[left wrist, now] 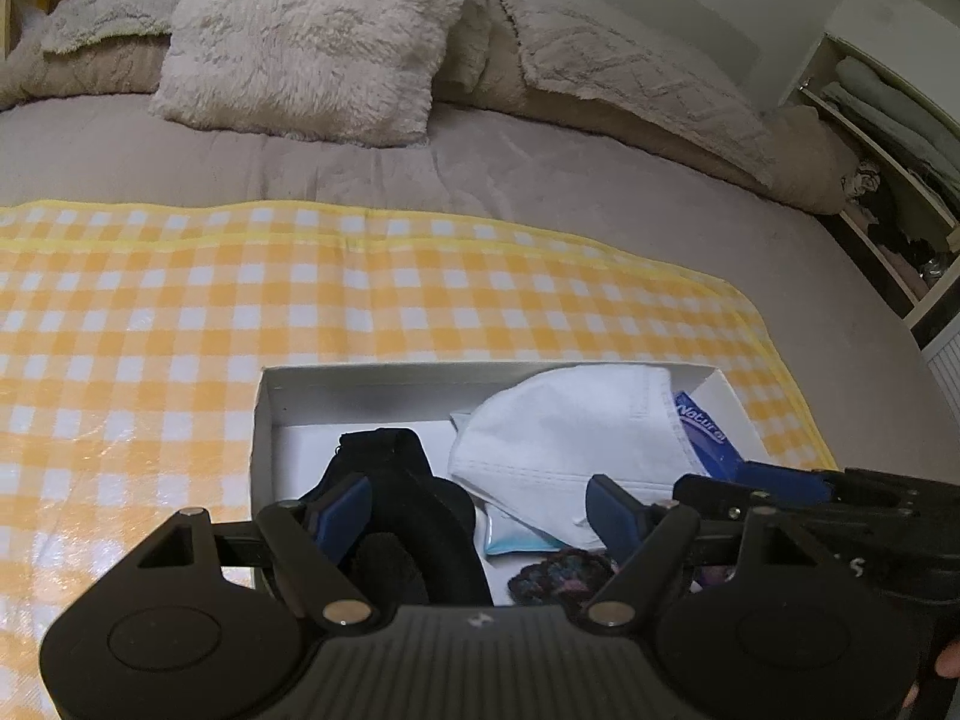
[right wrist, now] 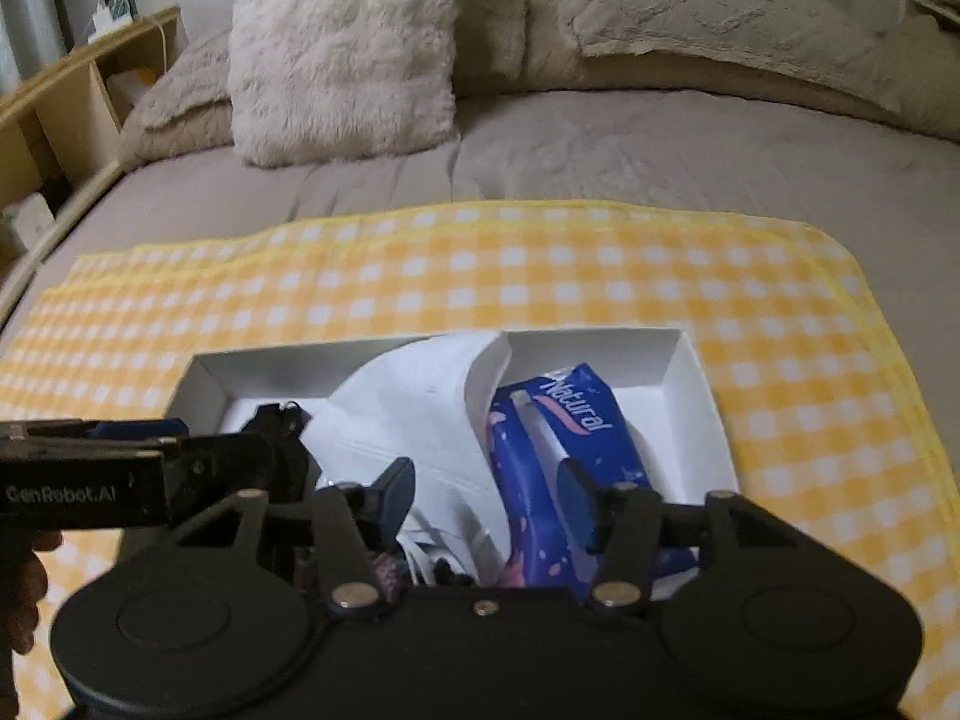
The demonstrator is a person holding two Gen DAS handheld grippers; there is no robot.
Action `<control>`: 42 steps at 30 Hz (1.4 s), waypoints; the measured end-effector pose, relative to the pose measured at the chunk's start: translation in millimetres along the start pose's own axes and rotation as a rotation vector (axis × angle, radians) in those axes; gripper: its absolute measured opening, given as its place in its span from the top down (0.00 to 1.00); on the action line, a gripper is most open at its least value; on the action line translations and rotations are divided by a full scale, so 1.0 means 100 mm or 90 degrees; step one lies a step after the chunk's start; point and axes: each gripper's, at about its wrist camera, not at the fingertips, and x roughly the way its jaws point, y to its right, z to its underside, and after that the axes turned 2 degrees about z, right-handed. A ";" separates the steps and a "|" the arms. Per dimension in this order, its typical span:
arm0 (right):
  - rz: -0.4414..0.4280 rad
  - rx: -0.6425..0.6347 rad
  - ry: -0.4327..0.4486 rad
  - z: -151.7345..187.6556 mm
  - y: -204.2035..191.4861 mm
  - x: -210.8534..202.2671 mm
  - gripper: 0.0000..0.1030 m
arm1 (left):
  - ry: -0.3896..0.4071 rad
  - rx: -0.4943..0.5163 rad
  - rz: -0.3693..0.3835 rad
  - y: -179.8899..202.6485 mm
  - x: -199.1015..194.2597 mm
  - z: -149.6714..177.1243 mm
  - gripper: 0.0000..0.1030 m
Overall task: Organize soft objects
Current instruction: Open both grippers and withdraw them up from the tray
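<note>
Most of the sorting looks done: the white cloth [right wrist: 414,414], blue tissue pack [right wrist: 570,450] and black item [left wrist: 396,480] already lie in the white box [right wrist: 696,372] at lower centre, both my left gripper [left wrist: 480,510] and right gripper [right wrist: 486,498] hovering wide and empty

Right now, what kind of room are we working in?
Most likely a bedroom: a made bed with a fluffy pillow at its head, and shelves of folded linens beside it. The white box sits on a yellow checked cloth spread over the bed.
</note>
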 end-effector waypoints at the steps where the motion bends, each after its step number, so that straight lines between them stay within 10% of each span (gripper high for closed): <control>1: -0.003 0.007 0.000 0.00 0.03 -0.02 0.45 | 0.002 0.001 -0.001 0.01 -0.03 0.00 0.23; 42: 0.014 -0.014 0.215 0.68 0.08 -2.06 0.00 | 0.176 0.049 -0.166 0.35 -2.04 0.70 0.00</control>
